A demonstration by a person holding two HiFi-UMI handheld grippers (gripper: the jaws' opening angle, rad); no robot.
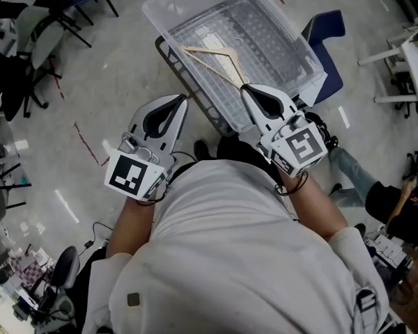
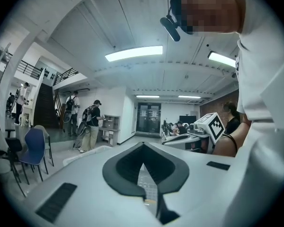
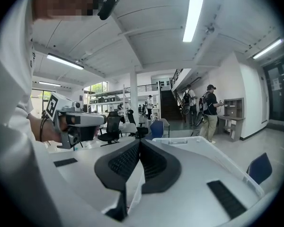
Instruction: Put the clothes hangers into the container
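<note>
At the far left of the head view, black office chairs (image 1: 28,40) stood on the grey floor (image 1: 118,68), with a red tape mark (image 1: 87,145) nearer the person's white shirt (image 1: 230,256). The left hand-held gripper (image 1: 183,100) was pressed together with nothing in it, off the near left corner of the container (image 1: 160,9). That clear plastic container sat on a dark frame (image 1: 177,68) and held one wooden hanger (image 1: 212,58), lying flat on its ribbed bottom. The right hand-held gripper (image 1: 244,88), also pressed together and empty, overlapped the hanger's near end from above; whether it touched the wood could not be told. A blue chair (image 1: 327,30) stood just beyond the container, and a seated person's leg (image 1: 355,176) was cut off at the right edge.

Only the gripper views showed the room. The left gripper view looked past the closed left hand-held gripper (image 2: 143,144) to two people with backpacks (image 2: 92,122) by a staircase, and to the other gripper's marker cube (image 2: 210,124). The right gripper view showed the closed right hand-held gripper (image 3: 139,141), the left hand-held gripper (image 3: 80,122) beside it and the container's pale rim (image 3: 194,143) ahead. The hanger was hidden in both gripper views.
</note>
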